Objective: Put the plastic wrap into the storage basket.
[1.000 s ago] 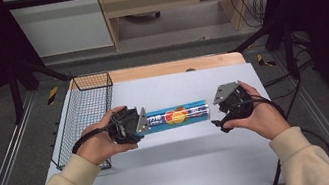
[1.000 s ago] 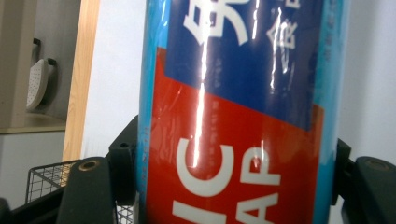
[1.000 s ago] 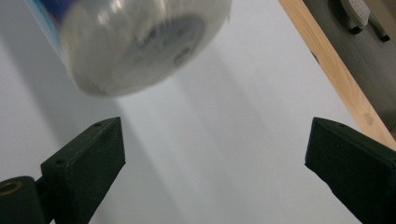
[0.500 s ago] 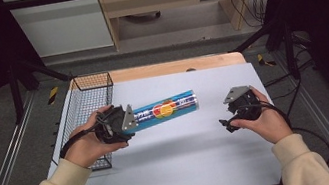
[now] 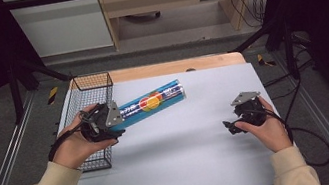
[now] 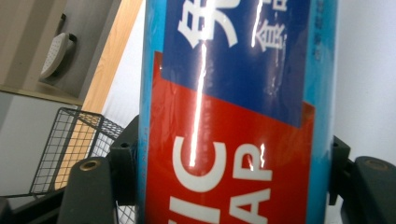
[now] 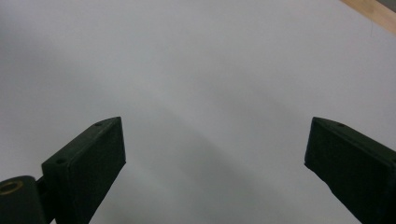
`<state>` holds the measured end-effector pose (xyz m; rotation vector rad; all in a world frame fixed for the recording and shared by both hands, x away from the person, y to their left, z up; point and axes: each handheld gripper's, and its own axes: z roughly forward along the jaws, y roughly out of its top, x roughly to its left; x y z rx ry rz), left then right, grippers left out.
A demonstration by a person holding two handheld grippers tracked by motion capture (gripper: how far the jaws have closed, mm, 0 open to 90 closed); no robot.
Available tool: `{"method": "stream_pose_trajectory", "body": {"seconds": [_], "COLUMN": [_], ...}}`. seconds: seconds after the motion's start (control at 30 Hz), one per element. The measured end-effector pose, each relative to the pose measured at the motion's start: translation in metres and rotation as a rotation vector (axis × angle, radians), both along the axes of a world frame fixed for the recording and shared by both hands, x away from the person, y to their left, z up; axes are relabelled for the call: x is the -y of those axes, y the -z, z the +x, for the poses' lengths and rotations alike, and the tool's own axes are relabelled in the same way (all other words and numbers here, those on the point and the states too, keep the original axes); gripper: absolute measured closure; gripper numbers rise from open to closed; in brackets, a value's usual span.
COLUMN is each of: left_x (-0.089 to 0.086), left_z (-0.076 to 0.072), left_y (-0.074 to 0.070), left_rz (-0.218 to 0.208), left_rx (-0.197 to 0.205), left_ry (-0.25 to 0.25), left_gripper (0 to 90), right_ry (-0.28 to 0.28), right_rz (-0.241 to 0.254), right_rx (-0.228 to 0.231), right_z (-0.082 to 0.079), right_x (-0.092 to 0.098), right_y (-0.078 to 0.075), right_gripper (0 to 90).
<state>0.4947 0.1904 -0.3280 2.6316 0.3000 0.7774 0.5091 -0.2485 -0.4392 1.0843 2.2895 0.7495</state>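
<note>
Left fingers [image 6: 116, 168] clamped on one end of the blue cling-wrap tube [image 5: 151, 102]; left gripper [image 5: 115, 122] carries it off the counter [image 5: 185, 170], free end pointing toward 2 o'clock in the high view. Right gripper [image 5: 229, 127] is at 4 o'clock from the tube, well apart, low over bare counter, right fingers [image 7: 88, 158] spread wide with nothing between them. Wire basket [image 5: 89, 92] sits at the counter's left edge, just beside the left hand [image 5: 78, 147], at 9 o'clock of the tube.

Step in hand, my read: transfer of the tube to the basket, one-handed. Next move calls for swinging the long end round to line up with the basket's long axis, clearing the rim, then lowering and releasing. Risk: the tube levers in an end grip and clips the wire.
</note>
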Motion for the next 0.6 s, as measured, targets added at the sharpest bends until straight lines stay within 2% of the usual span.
{"method": "stream_pose_trajectory", "body": {"seconds": [0.03, 0.07, 0.23, 0.5, 0.6], "left_x": [0.000, -0.003, -0.007, -0.015, -0.021], "left_z": [0.000, 0.001, -0.001, -0.007, -0.012], "left_y": [0.000, 0.000, -0.001, -0.002, -0.003], "left_rz": [0.000, -0.018, -0.013, -0.019, -0.037], "left_rx": [0.000, -0.008, -0.006, -0.020, -0.028], "left_ry": [0.000, 0.000, -0.017, -0.050, -0.095], "left_gripper": [31.0, 31.1, 31.1, 31.1, 31.1], "right_ry": [0.000, 0.010, 0.030, 0.039, 0.052], "right_rz": [0.000, -0.003, 0.011, 0.001, 0.002], "right_rx": [0.000, 0.001, 0.006, -0.008, -0.008], "right_z": [0.000, 0.000, -0.001, -0.003, -0.003], "right_x": [0.000, 0.002, 0.002, 0.000, 0.001], "right_y": [0.000, 0.001, 0.004, 0.006, 0.006], "right_gripper": [5.6, 5.6, 5.6, 5.5, 5.5]}}
